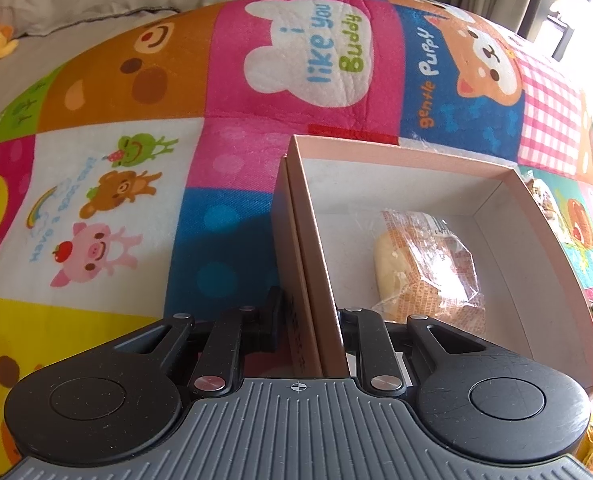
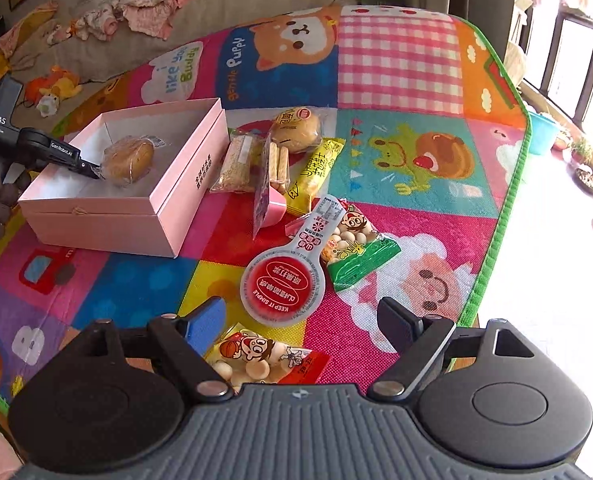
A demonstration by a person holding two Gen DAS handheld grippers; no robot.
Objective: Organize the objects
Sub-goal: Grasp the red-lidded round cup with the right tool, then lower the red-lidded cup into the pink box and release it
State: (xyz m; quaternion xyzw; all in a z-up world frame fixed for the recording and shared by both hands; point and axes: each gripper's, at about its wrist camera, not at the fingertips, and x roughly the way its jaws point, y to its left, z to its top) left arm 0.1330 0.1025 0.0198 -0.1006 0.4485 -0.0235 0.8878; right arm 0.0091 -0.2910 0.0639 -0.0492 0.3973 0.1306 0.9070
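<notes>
A pink open box (image 2: pixel 96 216) stands on the colourful mat, with one wrapped bun (image 2: pixel 128 159) inside; the bun also shows in the left wrist view (image 1: pixel 428 264). My left gripper (image 1: pixel 310 320) is shut on the box's near wall (image 1: pixel 316 280); it appears in the right wrist view (image 2: pixel 62 156) at the box's left side. My right gripper (image 2: pixel 300 320) is open above a bag of round snacks (image 2: pixel 256 358). Further snacks lie right of the box: a red round packet (image 2: pixel 284 284), a green bag (image 2: pixel 356 248), a yellow bar (image 2: pixel 316 172), a second bun (image 2: pixel 296 128), biscuit packs (image 2: pixel 236 164).
The patchwork play mat (image 2: pixel 396 64) covers the surface; its green edge (image 2: pixel 508 200) runs along the right. A beige sofa with clothes (image 2: pixel 136 12) and soft toys (image 2: pixel 52 88) lies behind. A blue tub (image 2: pixel 542 132) sits beyond the mat's right edge.
</notes>
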